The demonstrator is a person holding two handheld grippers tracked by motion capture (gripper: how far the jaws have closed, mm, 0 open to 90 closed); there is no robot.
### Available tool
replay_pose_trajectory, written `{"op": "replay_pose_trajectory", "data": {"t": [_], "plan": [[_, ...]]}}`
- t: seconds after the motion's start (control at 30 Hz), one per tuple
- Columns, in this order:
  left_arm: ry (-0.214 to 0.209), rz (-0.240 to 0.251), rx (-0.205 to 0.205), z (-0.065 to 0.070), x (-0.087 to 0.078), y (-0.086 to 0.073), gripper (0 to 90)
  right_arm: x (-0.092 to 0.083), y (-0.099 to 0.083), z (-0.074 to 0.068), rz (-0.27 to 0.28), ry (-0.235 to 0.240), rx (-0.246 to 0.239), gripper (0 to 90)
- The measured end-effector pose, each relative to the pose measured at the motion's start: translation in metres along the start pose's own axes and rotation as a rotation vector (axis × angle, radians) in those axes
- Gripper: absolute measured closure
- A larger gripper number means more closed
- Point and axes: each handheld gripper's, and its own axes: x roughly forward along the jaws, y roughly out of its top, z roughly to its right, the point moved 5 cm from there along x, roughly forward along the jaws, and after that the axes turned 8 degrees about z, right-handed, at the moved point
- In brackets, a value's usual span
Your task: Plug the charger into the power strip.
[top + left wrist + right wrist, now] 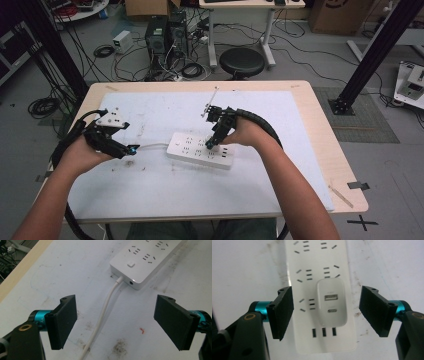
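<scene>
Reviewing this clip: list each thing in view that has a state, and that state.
White rectangular plastic power strip: lying flat on the table, sockets up, one socket occupied.
White boxy USB charger: plugged into the strip, ports empty.
White power cable: attached to the strip's end, lying slack on the table.
Left gripper: open, jaws either side of the cable.
Right gripper: open, jaws flanking the charger, holding nothing.

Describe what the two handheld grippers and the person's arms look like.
Both the left gripper and the right gripper are black, with flat rectangular black jaws on teal collars. Brass-coloured rings sit in their bodies. The left carries a grey three-cornered plate, and a ribbed black cable trails from each. The forearms are bare, with no sleeves visible.
</scene>
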Motion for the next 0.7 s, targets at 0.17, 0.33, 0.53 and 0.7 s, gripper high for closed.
{"op": "replay_pose_trajectory", "data": {"t": [0.17, 0.33, 0.53, 0.7], "plan": [[-0.019, 0.003, 0.013, 0.001, 0.004, 0.007, 18.7, -0.016, -0.008, 0.001, 0.093, -0.016, 0.024, 24.1], [-0.033, 0.019, 0.021, 0.000, 0.004, 0.012, 18.7, -0.035, -0.018, 0.004, 0.195, -0.040, 0.069, 20.9], [-0.052, 0.068, 0.028, -0.003, 0.003, 0.017, 18.7, -0.059, -0.040, 0.005, 0.293, -0.083, 0.111, 19.4], [-0.039, 0.102, 0.033, -0.006, 0.001, 0.019, 18.6, -0.073, -0.062, 0.006, 0.387, -0.101, 0.143, 19.4]]}}
